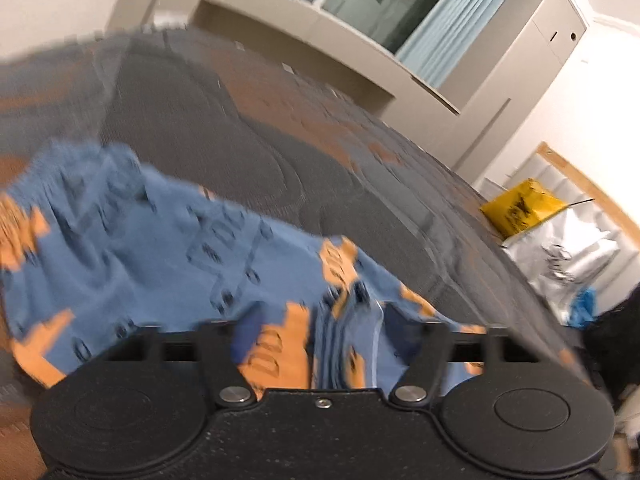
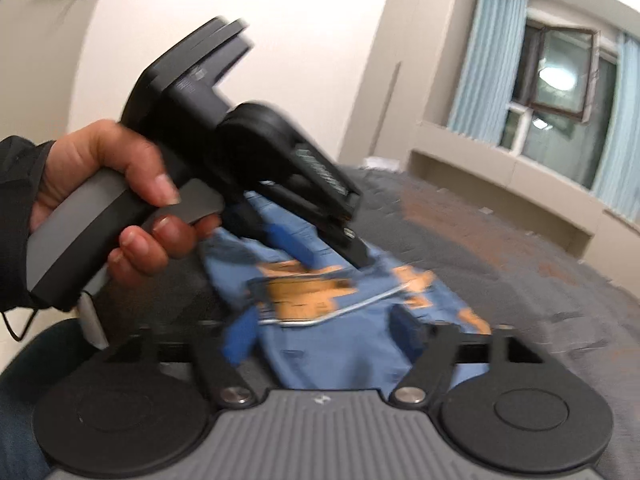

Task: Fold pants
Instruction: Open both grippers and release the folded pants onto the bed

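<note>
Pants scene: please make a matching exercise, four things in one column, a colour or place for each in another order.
Things:
1. pants
2. bed cover
3. yellow bag
4. curtains

Descriptions:
A. beside the window
B. blue with orange patches
C. at the far end of the bed, next to a silver bag
D. dark grey, under the cloth

Pairs: 1-B, 2-D, 3-C, 4-A
</note>
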`<state>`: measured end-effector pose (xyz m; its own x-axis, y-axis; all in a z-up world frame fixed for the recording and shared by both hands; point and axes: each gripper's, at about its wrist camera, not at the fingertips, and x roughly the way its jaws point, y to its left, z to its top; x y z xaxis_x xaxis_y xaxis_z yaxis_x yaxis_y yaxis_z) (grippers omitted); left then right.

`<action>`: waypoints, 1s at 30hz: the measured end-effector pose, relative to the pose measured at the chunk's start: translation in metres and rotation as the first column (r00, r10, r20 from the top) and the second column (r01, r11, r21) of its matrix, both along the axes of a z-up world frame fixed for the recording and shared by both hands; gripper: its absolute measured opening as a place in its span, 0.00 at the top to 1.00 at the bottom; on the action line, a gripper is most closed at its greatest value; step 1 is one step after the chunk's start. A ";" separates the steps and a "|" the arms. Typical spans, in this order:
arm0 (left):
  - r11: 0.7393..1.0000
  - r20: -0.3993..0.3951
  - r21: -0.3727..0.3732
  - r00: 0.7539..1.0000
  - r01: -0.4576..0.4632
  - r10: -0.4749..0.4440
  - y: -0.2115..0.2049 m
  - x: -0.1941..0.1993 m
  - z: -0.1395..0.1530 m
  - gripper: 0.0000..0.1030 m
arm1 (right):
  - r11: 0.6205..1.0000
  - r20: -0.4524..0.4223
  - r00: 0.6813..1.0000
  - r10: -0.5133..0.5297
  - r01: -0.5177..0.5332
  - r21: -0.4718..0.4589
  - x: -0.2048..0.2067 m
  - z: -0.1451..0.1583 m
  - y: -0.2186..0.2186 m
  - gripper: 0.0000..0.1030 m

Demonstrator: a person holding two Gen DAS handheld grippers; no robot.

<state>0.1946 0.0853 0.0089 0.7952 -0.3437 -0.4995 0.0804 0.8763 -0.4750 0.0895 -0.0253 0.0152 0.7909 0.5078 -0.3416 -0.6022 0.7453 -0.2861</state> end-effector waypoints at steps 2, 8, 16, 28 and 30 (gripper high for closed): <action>0.997 0.033 0.070 0.999 -0.026 0.024 -0.008 0.001 0.006 0.17 | 0.998 0.047 0.997 -0.063 0.064 -0.003 0.001 0.004 -0.014 0.03; 0.956 0.078 0.287 0.996 -0.061 0.040 -0.034 0.011 0.009 0.03 | 0.944 0.162 0.937 -0.308 0.322 -0.068 0.034 0.010 -0.058 0.00; 0.901 0.051 0.425 0.996 -0.090 0.075 -0.039 0.020 -0.001 0.00 | 0.813 0.218 0.835 -0.505 0.546 -0.205 0.110 -0.008 -0.088 0.00; 0.925 0.043 0.368 0.996 -0.093 0.083 -0.037 -0.001 0.002 0.01 | 0.828 0.209 0.838 -0.504 0.538 -0.160 0.091 -0.011 -0.103 0.00; 0.920 0.057 0.383 0.996 -0.086 0.070 -0.040 -0.014 -0.001 0.01 | 0.841 0.197 0.849 -0.490 0.520 -0.150 0.072 -0.010 -0.106 0.00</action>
<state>0.1802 0.0457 0.0075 0.8344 -0.0676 -0.5470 0.0166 0.9951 -0.0977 0.1613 -0.1316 0.0057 0.9670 -0.0396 -0.2518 -0.0971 0.8560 -0.5077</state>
